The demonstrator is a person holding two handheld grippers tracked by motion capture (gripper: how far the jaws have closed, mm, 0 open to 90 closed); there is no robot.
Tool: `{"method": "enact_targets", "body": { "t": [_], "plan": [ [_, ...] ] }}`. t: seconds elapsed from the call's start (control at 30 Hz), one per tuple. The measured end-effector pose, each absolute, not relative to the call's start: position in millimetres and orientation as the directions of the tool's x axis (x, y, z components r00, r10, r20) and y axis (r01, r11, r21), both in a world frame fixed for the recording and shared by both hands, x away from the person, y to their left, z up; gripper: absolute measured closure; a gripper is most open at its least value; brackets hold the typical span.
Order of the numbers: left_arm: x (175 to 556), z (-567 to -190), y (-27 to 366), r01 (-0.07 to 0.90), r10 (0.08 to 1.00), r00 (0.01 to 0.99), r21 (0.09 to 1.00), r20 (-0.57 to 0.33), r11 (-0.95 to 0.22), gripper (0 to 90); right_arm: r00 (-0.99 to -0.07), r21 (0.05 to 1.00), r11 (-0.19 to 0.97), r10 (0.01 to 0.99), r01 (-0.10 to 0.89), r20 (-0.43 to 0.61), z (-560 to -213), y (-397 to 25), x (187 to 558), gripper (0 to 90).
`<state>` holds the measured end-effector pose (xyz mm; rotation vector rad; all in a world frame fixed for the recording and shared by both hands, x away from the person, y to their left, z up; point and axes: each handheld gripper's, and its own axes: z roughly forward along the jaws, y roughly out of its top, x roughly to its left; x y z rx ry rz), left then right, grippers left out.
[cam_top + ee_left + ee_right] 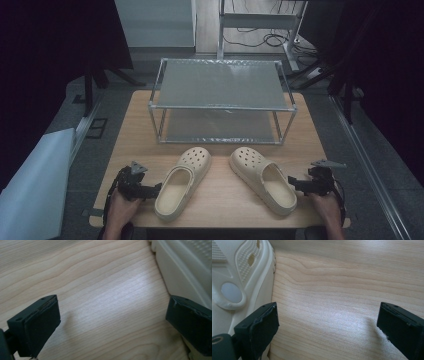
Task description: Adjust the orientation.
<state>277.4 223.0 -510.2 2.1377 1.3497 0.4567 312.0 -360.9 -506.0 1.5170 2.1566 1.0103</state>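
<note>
Pale wooden table (pixel 220 192) amid dark curtains, two cream clogs (pixel 182 182) between spread-jawed left tool (pixel 156 190) and right tool (pixel 292 183).

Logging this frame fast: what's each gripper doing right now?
Left gripper: open, holding nothing, beside the left clog.
Right gripper: open, holding nothing, beside the right clog.
</note>
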Motion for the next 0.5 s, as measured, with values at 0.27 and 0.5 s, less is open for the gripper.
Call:
{"method": "enact_targets", "body": {
  "t": [0.27, 0.5],
  "plan": [
    [274.6, -507.7, 214.8, 0.706, 0.900, 0.437, 0.619, 0.003, -0.345, 0.0, -0.391, 0.699, 0.192, 0.910, 0.689, 0.136, -506.3, -360.1, 312.1, 3.7],
    [272.5, -507.2, 207.0, 0.710, 0.898, 0.440, 0.611, 0.005, -0.351, 0.0, -0.397, 0.694, 0.199, 0.908, 0.691, 0.135, -506.8, -359.3, 312.4, 3.9]
  ]
}}
